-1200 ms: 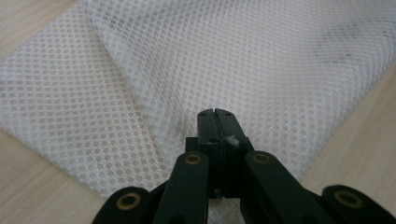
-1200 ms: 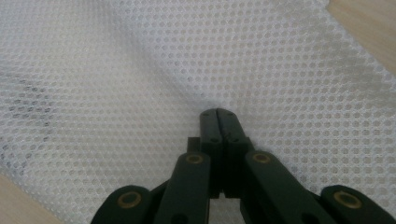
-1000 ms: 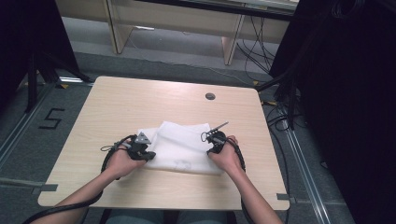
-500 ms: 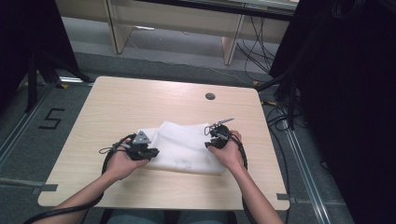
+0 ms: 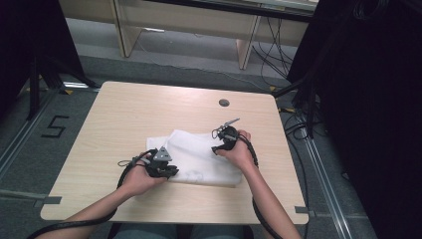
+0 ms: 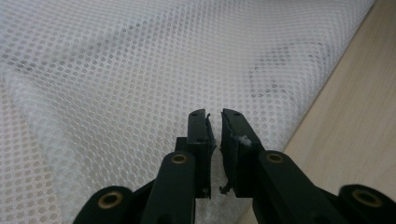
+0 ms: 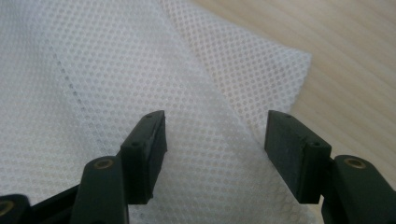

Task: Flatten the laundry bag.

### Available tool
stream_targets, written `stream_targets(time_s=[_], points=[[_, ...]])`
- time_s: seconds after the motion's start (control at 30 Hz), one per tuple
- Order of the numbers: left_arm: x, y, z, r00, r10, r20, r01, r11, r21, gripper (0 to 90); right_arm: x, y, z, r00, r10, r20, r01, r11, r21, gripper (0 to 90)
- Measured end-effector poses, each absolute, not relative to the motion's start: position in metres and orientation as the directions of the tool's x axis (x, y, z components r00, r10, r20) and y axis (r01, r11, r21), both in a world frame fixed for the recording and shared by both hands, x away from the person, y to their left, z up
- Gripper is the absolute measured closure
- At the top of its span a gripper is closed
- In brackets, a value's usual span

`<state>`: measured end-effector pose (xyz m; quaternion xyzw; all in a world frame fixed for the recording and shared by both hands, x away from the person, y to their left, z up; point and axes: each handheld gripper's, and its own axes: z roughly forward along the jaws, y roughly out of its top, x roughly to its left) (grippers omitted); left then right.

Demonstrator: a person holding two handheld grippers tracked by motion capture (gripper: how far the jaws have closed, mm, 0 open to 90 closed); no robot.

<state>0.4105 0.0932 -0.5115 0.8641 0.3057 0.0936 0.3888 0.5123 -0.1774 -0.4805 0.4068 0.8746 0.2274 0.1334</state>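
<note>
With the left gripper (image 6: 214, 122) barely parted and nothing pinched, the right gripper (image 7: 212, 140) gapes over the white mesh cloth (image 5: 199, 157). Best bite one folded edge squarely.

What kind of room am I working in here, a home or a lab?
Most likely a lab or recording workspace, not a home. The bare wooden table has a cable port, loose cables trail across the floor behind it, and a taped number 5 marks the floor beside it. The white mesh cloth is the only work item.
</note>
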Motion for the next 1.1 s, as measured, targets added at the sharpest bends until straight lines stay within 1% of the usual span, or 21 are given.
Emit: stream_targets(time_s=[0.07, 0.13, 0.17, 0.2, 0.23, 0.27, 0.33, 0.4, 0.5, 0.6, 0.63, 0.67, 0.73, 0.8, 0.83, 0.9, 0.93, 0.97, 1.0, 1.03, 1.1], points=[[0.411, 0.094, -0.511, 0.797, 0.599, -0.073, 0.453, -0.514, 0.729, 81.5, 0.513, -0.176, -0.483, -0.638, 0.768, -0.051, 0.657, 0.578, 0.485, 48.1], [0.411, 0.095, -0.511, 0.809, 0.585, -0.058, 0.435, -0.530, 0.727, 81.5, 0.512, -0.172, -0.483, -0.671, 0.739, -0.060, 0.637, 0.617, 0.462, 62.9], [0.411, 0.095, -0.511, 0.809, 0.585, -0.058, 0.435, -0.530, 0.727, 81.6, 0.512, -0.172, -0.483, -0.671, 0.739, -0.060, 0.637, 0.617, 0.462, 62.9], [0.411, 0.095, -0.511, 0.805, 0.590, -0.063, 0.440, -0.523, 0.730, 81.6, 0.509, -0.167, -0.481, -0.696, 0.714, -0.077, 0.619, 0.650, 0.440, 73.6], [0.411, 0.095, -0.512, 0.802, 0.594, -0.064, 0.444, -0.521, 0.729, 81.8, 0.508, -0.165, -0.480, -0.714, 0.693, -0.102, 0.598, 0.679, 0.425, 76.3], [0.411, 0.095, -0.512, 0.802, 0.594, -0.064, 0.444, -0.521, 0.729, 81.8, 0.508, -0.165, -0.480, -0.714, 0.693, -0.102, 0.598, 0.679, 0.425, 76.3], [0.412, 0.097, -0.512, 0.801, 0.596, -0.058, 0.442, -0.523, 0.729, 81.9, 0.504, -0.161, -0.476, -0.715, 0.692, -0.094, 0.610, 0.685, 0.400, 87.3], [0.412, 0.097, -0.512, 0.798, 0.599, -0.061, 0.445, -0.519, 0.730, 82.1, 0.504, -0.162, -0.474, -0.723, 0.683, -0.100, 0.599, 0.693, 0.402, 88.6], [0.411, 0.097, -0.512, 0.797, 0.601, -0.059, 0.444, -0.516, 0.733, 82.0, 0.501, -0.161, -0.464, -0.725, 0.684, -0.073, 0.603, 0.683, 0.413, 89.5], [0.411, 0.097, -0.510, 0.798, 0.602, -0.039, 0.433, -0.526, 0.732, 82.0, 0.499, -0.161, -0.458, -0.727, 0.683, -0.063, 0.600, 0.678, 0.424, 89.5], [0.410, 0.096, -0.508, 0.788, 0.614, -0.034, 0.437, -0.520, 0.733, 82.1, 0.499, -0.161, -0.455, -0.722, 0.689, -0.061, 0.604, 0.671, 0.430, 89.5], [0.409, 0.096, -0.506, 0.793, 0.608, -0.028, 0.428, -0.524, 0.737, 83.6, 0.498, -0.162, -0.448, -0.715, 0.697, -0.060, 0.603, 0.658, 0.450, 89.6], [0.405, 0.092, -0.501, 0.798, 0.601, -0.030, 0.421, -0.522, 0.742, 84.4, 0.496, -0.162, -0.444, -0.703, 0.710, -0.052, 0.617, 0.644, 0.452, 89.6], [0.399, 0.087, -0.498, 0.819, 0.573, -0.016, 0.396, -0.546, 0.738, 86.0, 0.495, -0.162, -0.438, -0.699, 0.713, -0.051, 0.615, 0.636, 0.466, 89.6], [0.396, 0.084, -0.498, 0.817, 0.577, -0.011, 0.400, -0.553, 0.731, 87.2, 0.492, -0.161, -0.432, -0.673, 0.739, -0.041, 0.644, 0.612, 0.460, 89.7], [0.393, 0.080, -0.501, 0.822, 0.570, -0.009, 0.403, -0.570, 0.716, 87.5, 0.491, -0.160, -0.430, -0.684, 0.728, -0.041, 0.626, 0.615, 0.478, 89.7], [0.394, 0.080, -0.502, 0.826, 0.564, -0.009, 0.404, -0.581, 0.707, 87.5, 0.490, -0.160, -0.426, -0.696, 0.714, -0.076, 0.591, 0.629, 0.504, 89.7], [0.396, 0.080, -0.503, 0.827, 0.562, -0.006, 0.402, -0.584, 0.705, 87.5, 0.490, -0.160, -0.426, -0.696, 0.714, -0.076, 0.591, 0.629, 0.504, 89.7], [0.397, 0.081, -0.504, 0.820, 0.573, -0.017, 0.418, -0.578, 0.701, 87.5, 0.486, -0.159, -0.422, -0.684, 0.728, -0.051, 0.613, 0.611, 0.500, 89.7], [0.399, 0.081, -0.505, 0.815, 0.579, -0.014, 0.419, -0.573, 0.705, 87.5, 0.485, -0.158, -0.420, -0.695, 0.717, -0.059, 0.596, 0.620, 0.511, 89.7], [0.403, 0.084, -0.505, 0.813, 0.582, -0.006, 0.419, -0.577, 0.701, 87.5, 0.480, -0.156, -0.414, -0.686, 0.725, -0.054, 0.597, 0.604, 0.528, 89.7]])
